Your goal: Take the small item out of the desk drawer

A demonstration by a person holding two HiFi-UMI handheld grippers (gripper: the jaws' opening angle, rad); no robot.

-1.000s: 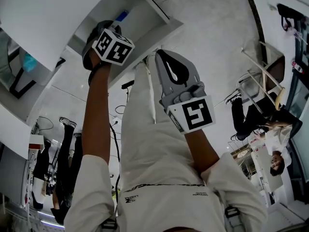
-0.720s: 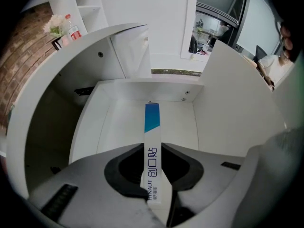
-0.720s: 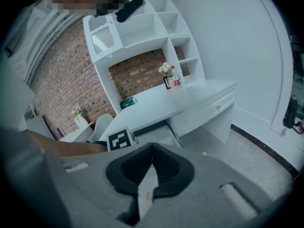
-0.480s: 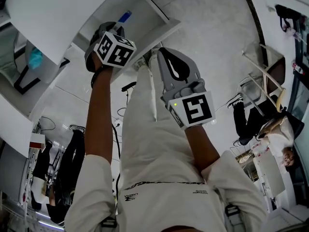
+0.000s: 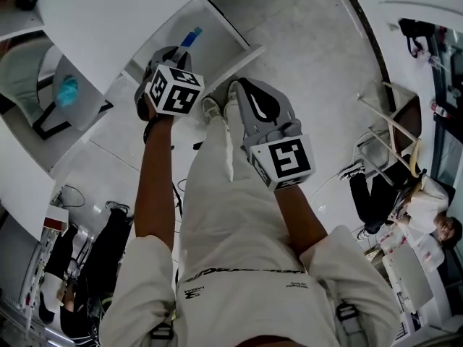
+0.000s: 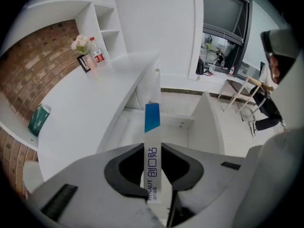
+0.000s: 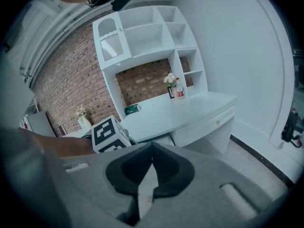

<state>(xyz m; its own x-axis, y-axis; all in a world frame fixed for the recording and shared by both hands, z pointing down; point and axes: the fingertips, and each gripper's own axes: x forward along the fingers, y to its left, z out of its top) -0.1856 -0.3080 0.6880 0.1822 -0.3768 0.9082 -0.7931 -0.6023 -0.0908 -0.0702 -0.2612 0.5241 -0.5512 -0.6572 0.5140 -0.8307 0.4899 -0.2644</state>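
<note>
The left gripper [image 6: 153,148] was clamped on the white-and-blue plaster packet [image 6: 152,127] over the open drawer [image 6: 205,122] at upper centre, the right gripper [image 7: 151,148] closed empty; advisable: withdraw straight, grip firm.

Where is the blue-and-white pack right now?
In the left gripper view the pack is pinched edge-on between the left gripper's jaws, its blue end pointing at the open desk drawer.
</note>
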